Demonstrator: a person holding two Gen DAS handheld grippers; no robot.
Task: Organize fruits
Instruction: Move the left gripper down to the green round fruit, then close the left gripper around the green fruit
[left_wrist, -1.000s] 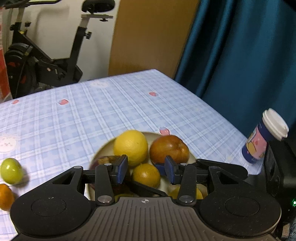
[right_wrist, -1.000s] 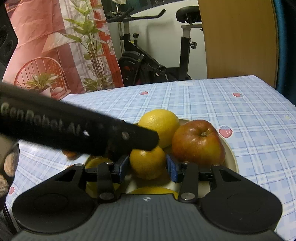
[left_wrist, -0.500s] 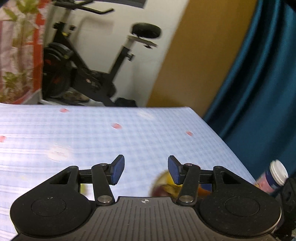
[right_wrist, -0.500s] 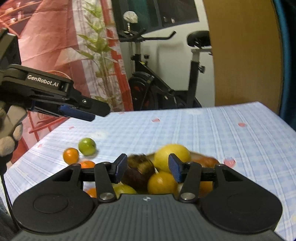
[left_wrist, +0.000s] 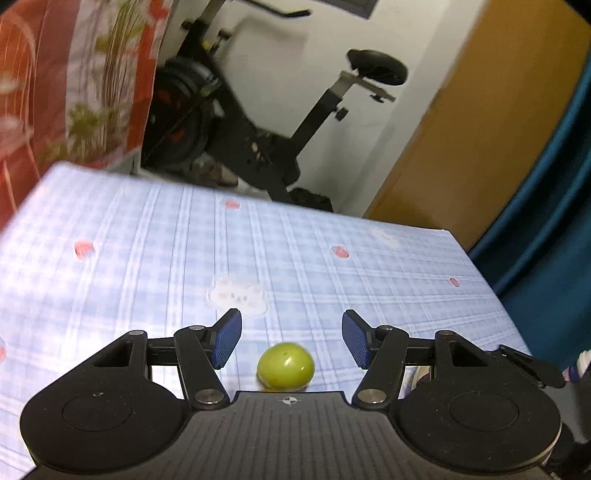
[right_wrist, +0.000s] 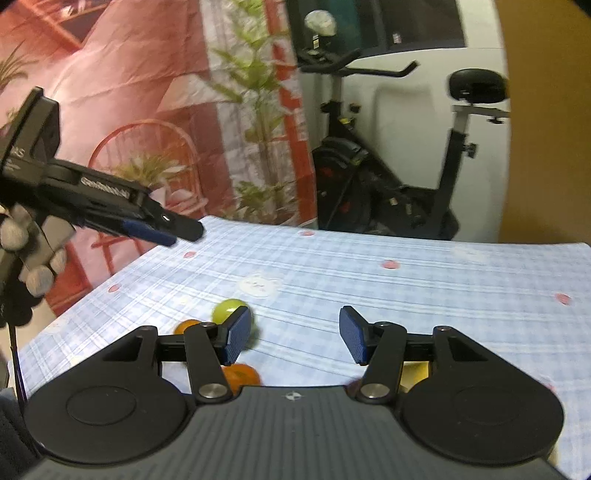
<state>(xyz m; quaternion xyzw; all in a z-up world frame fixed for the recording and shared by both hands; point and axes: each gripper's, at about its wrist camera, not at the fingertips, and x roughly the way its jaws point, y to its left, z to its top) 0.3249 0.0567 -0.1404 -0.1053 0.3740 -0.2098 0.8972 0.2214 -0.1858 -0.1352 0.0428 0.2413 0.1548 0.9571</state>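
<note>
The left gripper hung over the green fruit on the checked tablecloth, jaws opening, pads clear of it. The right gripper was opening too, empty, with two orange fruits beside its left finger.

round fruit on tablecloth, exercise bike behind

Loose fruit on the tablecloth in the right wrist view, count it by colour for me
Green: 1, the green fruit
Orange: 2, the far orange fruit and the near orange fruit
Total: 3, counting only loose fruit clearly in view beside the right gripper.
</note>
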